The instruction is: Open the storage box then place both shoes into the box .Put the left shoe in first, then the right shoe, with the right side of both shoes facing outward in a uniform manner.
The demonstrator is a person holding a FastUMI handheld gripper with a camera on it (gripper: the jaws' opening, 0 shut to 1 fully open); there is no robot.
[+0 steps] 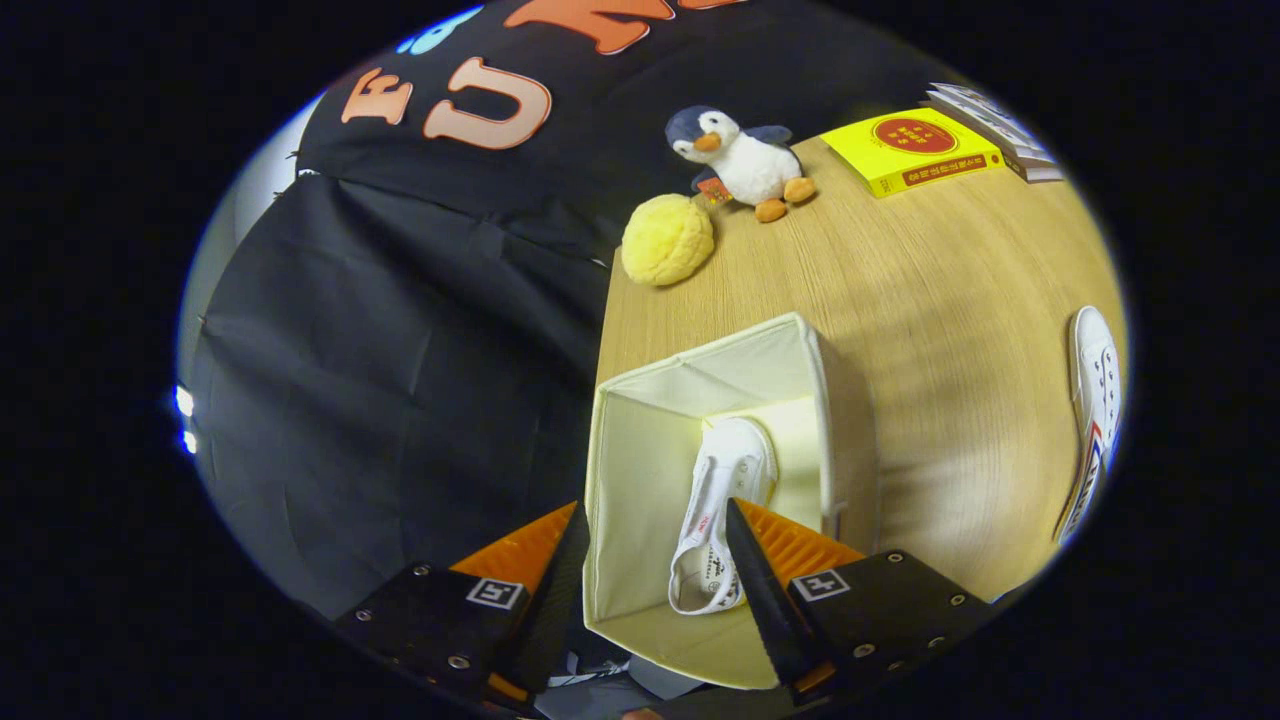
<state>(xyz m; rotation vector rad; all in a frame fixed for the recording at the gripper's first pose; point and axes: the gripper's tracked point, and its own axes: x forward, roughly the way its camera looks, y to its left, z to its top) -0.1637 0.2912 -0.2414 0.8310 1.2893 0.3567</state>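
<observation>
A cream fabric storage box (pixel 640 440) stands open at the left edge of the wooden table (pixel 930 330). One white canvas shoe (pixel 722 510) lies on its side inside the box, toe pointing away. My gripper (pixel 655 535) hovers open above the box; the shoe shows between the fingers, close to the right finger (pixel 752 580), and neither finger presses on it. The left finger (pixel 560 580) hangs over the box's left wall. The second white shoe (pixel 1092 420) lies on the table far off to the right of the box.
Beyond the box sit a yellow plush ball (pixel 667 240) and a penguin plush toy (pixel 740 160). A yellow book (pixel 920 150) and a stack of white books (pixel 995 125) lie at the table's far right. Black cloth hangs left of the table edge.
</observation>
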